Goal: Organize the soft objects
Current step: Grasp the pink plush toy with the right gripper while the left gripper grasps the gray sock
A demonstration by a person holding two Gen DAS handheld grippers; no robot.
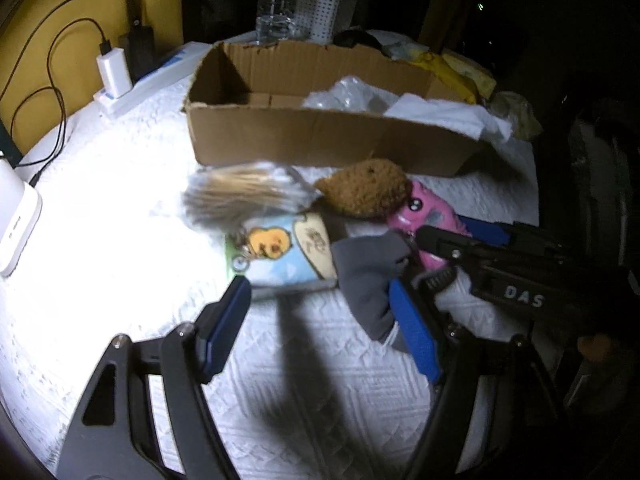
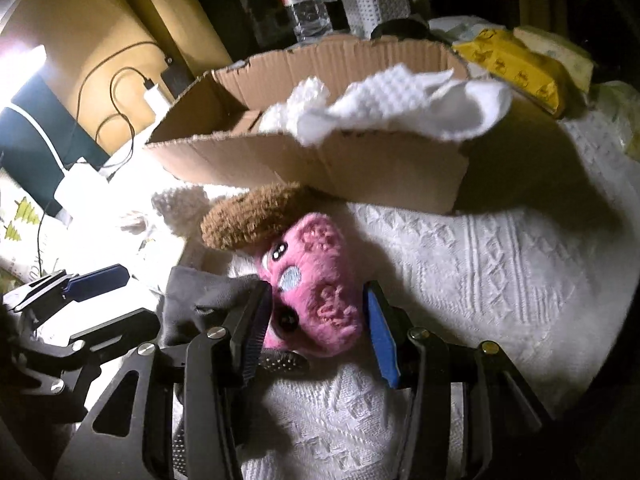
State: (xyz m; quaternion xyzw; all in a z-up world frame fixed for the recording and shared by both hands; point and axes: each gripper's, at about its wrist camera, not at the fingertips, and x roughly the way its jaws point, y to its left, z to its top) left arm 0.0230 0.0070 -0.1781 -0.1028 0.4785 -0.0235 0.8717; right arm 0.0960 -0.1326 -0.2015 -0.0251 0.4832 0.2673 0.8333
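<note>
A: What carries everything?

B: A bed under a white quilted cover (image 1: 120, 208).

A: And lying on it?

B: An open brown cardboard box (image 1: 320, 136) at the back. In front, a pink plush toy (image 2: 316, 288) touching a brown fuzzy plush (image 2: 256, 216), a grey cloth (image 1: 364, 276), and a light blue cartoon-printed pouch (image 1: 280, 256).

A: Left edge?

B: A white charger block (image 1: 114, 70).

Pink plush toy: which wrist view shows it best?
Right wrist view: the pink plush toy sits close and central, face and embroidery visible, between the right tool's fingers. The left wrist view shows only part of the toy, small, behind the brown plush and the right tool.
</note>
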